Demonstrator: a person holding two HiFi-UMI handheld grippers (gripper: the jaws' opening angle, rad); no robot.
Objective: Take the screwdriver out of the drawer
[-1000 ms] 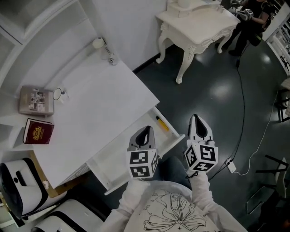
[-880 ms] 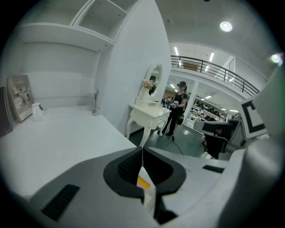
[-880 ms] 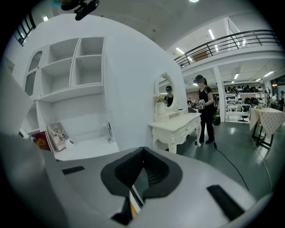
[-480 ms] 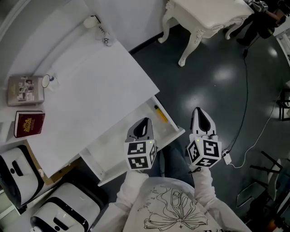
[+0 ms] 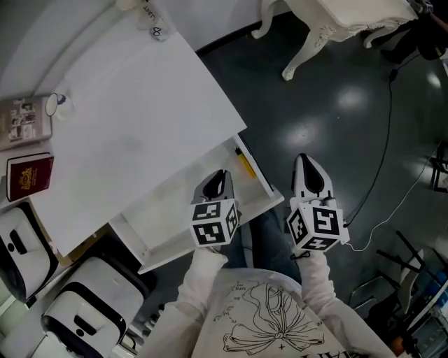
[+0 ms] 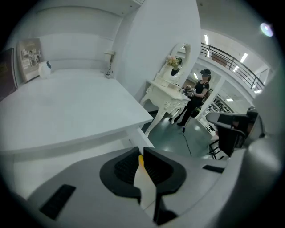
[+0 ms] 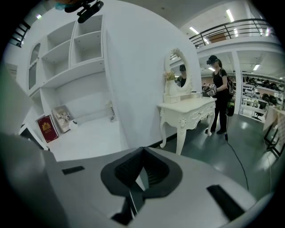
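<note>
While the shallow white desk drawer already stands pulled out, the slim yellow-handled screwdriver lies untouched at its right end, close along the side wall, so the actual taking out is all left for you to do. Your left gripper hangs over the drawer near the tool, jaws pressed together on nothing. Your right gripper sits off to the side above the glossy dark floor, its jaws likewise together and empty.

We are seeing only a thin yellow sliver of the screwdriver beyond the left gripper's closed jaws, and the head view's top edge is cutting off the dressing table.
</note>
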